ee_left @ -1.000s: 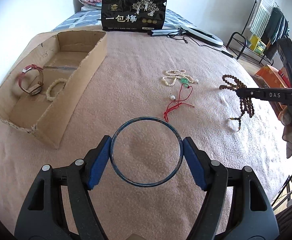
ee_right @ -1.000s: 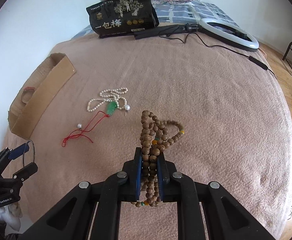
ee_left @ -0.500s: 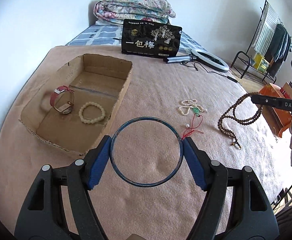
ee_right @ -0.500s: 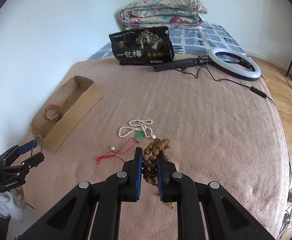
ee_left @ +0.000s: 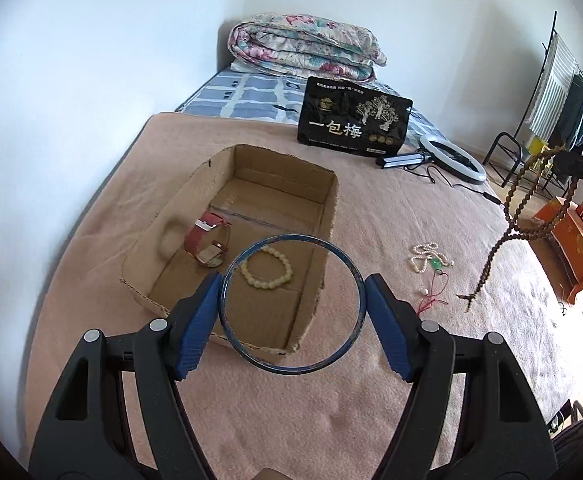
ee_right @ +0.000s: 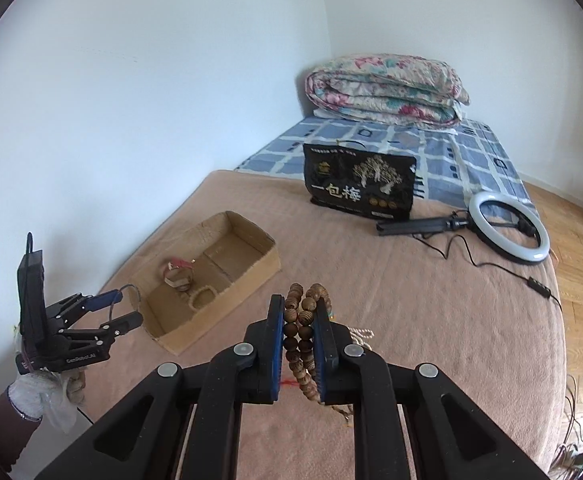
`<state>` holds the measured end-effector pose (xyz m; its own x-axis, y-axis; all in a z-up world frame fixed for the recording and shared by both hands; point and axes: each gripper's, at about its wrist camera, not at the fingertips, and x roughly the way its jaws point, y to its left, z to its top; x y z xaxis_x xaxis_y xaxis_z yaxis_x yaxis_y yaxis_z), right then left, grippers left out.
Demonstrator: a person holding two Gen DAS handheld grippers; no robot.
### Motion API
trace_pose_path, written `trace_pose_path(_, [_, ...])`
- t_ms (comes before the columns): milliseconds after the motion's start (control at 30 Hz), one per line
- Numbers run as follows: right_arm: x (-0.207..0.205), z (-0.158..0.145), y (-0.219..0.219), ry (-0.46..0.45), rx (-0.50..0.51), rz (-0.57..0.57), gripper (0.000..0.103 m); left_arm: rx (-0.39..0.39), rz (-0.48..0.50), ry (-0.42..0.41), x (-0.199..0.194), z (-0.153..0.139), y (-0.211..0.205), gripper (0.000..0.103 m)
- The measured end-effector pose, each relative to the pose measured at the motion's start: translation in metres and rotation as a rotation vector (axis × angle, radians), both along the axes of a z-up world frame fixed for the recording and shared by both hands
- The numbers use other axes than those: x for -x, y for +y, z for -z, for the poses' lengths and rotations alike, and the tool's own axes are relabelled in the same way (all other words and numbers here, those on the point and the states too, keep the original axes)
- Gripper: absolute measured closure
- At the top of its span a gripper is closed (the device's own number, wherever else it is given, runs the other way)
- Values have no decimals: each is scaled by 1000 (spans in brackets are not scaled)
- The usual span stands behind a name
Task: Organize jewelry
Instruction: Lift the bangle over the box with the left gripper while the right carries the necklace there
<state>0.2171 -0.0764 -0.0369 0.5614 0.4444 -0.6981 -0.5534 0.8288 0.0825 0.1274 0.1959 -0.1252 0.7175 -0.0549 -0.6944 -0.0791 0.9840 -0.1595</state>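
Observation:
My left gripper (ee_left: 292, 305) is shut on a dark blue bangle (ee_left: 247, 352), held above the near right corner of the open cardboard box (ee_left: 329, 216). The box holds a red-strapped watch (ee_left: 205, 240) and a cream bead bracelet (ee_left: 266, 267). My right gripper (ee_right: 298, 334) is shut on a brown wooden bead necklace (ee_right: 299, 312), raised off the bed; the strand hangs down in the left wrist view (ee_left: 519, 216). A white pearl necklace with a green pendant (ee_left: 429, 257) and a red cord (ee_left: 433, 292) lie on the blanket right of the box.
A pink blanket (ee_left: 371, 420) covers the bed. A black bag with gold print (ee_left: 353, 120), a ring light (ee_left: 453, 160) with cable, and a folded quilt (ee_left: 305, 50) lie at the far end. An orange box (ee_left: 571, 248) and a clothes rack (ee_left: 555, 92) stand right of the bed.
Both grippers have risen. My left gripper moved over the box corner with the bangle. My right gripper lifted the wooden bead necklace clear of the blanket.

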Motion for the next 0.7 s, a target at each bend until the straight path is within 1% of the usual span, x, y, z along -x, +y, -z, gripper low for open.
trace_pose_path(167, [-2,-20,38,-36,-23,-65,92,-17,-25,-3,-6,-3,22,29])
trace_pose_path(333, [-10,-32,78,-63,-41,-121,92,-12,-50,5,-14,0,43,29])
trace_pose_path(500, [-20,-39,112,-82,-58,-160,92,-11,-56,11,-21,4,56,29])
trace_pose_path(700, [-35,-41,144,-91,-69,-189,92,-10,-46,13,-29,9,60,29])
